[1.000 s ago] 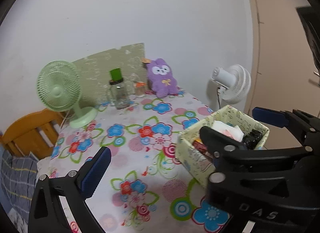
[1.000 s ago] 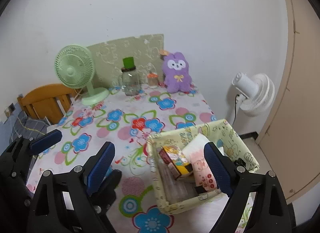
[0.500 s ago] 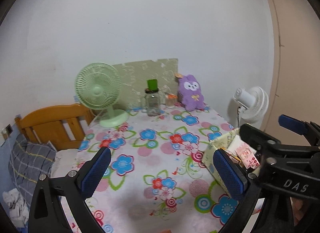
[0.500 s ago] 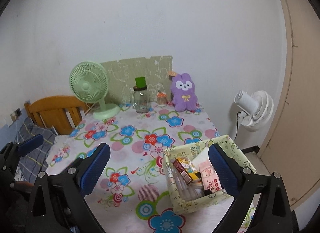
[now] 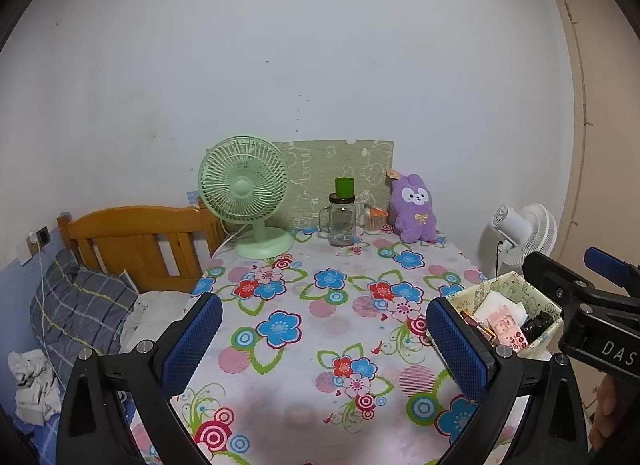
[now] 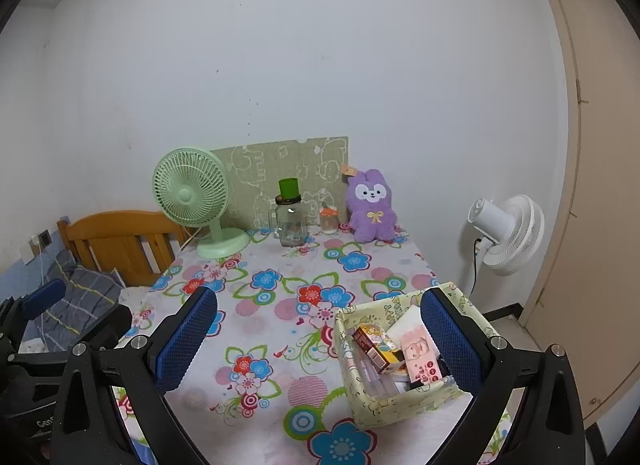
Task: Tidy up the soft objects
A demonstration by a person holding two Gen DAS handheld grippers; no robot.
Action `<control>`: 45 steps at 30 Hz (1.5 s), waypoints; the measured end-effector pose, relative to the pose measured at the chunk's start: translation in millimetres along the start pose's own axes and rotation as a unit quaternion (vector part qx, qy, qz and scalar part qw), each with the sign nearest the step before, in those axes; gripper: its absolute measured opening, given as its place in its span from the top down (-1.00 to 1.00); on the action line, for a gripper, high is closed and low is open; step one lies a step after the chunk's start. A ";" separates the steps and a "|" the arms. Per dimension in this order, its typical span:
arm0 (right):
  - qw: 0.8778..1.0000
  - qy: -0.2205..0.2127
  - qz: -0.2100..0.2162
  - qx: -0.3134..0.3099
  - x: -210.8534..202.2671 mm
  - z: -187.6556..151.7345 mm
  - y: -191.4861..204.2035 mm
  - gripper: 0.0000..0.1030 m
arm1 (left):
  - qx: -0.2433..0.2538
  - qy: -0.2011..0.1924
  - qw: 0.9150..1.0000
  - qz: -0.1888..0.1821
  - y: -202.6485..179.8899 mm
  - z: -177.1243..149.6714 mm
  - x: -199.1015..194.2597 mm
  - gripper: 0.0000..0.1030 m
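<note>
Green fan [image 6: 191, 201]: it stands at the far left of my surface [image 6: 280, 345], its cord trailing off the edge. If I swing my left claw [image 5: 320, 345] wide on the way to the back row, I judge I could catch that cord or tip the fan.
Glass jar [image 6: 291, 221]: it stands upright beside the fan, with a green cup on its lid. It looks empty from here, though I cannot be sure. A careless reach past it would likely knock off the cup, which sits loose and high.
Small cup [image 6: 329, 221]: it stands between the jar and the toy and holds something pale, too small to name. It stands just beside the toy, so dragging the toy sideways could topple it.
Purple plush rabbit [image 6: 371, 207]: this is the soft thing I am after. It sits upright against the back wall, well apart from both claws. Pinched only by an ear, it may sag and sweep its neighbours.
Left claw: jaws spread wide, nothing between them.
Right claw [image 6: 320, 345]: also gaping and empty.
Fabric box [image 6: 400, 405]: it sits at the near right corner, close to the edge, and holds a small carton, a pink packet, something white and a dark item. It is already crowded. Pushing the rabbit in hard could shove the box off the surface.
</note>
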State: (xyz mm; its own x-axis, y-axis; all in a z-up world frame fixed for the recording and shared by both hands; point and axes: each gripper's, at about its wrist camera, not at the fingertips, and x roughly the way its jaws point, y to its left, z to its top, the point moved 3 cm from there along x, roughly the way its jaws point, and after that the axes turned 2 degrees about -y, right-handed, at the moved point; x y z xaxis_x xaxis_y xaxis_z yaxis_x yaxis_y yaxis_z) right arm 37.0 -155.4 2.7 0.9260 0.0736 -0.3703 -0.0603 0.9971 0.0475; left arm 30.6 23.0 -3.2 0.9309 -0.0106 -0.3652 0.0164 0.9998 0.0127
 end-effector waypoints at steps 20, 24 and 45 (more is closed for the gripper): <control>0.999 0.010 -0.036 -0.006 5.1 -12.2 -12.1 -0.99 | -0.001 0.020 1.000 -0.016 -14.9 -5.4 8.1 -0.99; 0.999 0.010 -0.036 -0.004 6.9 -11.6 -13.2 -0.99 | 0.000 0.019 1.000 -0.015 -17.0 -4.4 8.2 -0.99; 0.999 0.011 -0.035 -0.003 8.0 -11.4 -14.8 -0.99 | 0.001 0.019 1.000 -0.014 -16.5 -4.8 10.7 -1.00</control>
State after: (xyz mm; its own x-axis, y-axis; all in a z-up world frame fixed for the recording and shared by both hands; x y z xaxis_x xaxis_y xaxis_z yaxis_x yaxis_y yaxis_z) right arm 41.1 -169.3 -11.6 0.9200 0.0036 -0.3920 0.0027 0.9999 0.0156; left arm 38.5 6.5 -11.8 0.9156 -0.0376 -0.4003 0.0425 0.9991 0.0032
